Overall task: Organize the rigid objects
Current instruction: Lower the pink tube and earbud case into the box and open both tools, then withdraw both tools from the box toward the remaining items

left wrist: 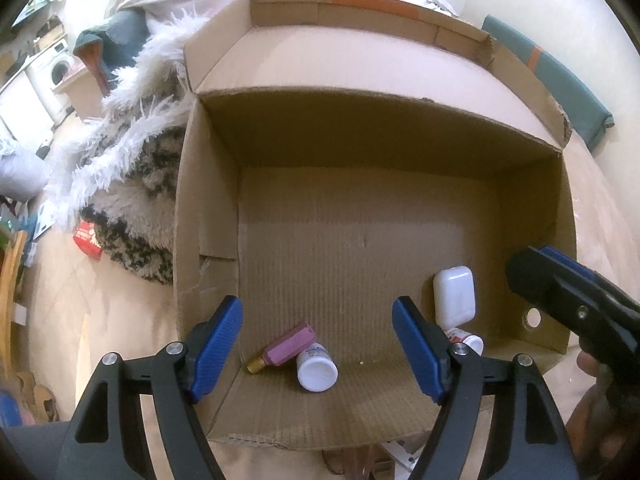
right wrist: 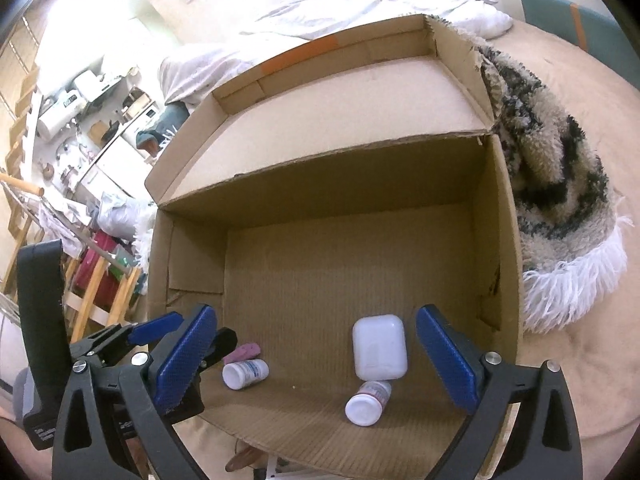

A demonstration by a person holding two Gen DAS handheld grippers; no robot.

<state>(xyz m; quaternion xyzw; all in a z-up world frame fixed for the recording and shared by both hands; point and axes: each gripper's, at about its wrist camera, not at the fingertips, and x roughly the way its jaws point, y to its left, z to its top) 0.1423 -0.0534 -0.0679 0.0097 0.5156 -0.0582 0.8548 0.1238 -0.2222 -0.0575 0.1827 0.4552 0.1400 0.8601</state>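
Box (right wrist: 496,208) holds 4 items along its near wall: pink bottle (left wrist: 286,346) touching a white bottle (left wrist: 317,366), case (right wrist: 379,347) leaning on a second bottle (right wrist: 367,399). Left gripper (left wrist: 318,354) and right gripper (right wrist: 316,356) hang wide, empty, above them; placement appears done.

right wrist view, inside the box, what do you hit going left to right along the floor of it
pink bottle → white bottle with blue label → white bottle with red label → white case, which overlaps that bottle's far end, so those two sit almost level in the order.
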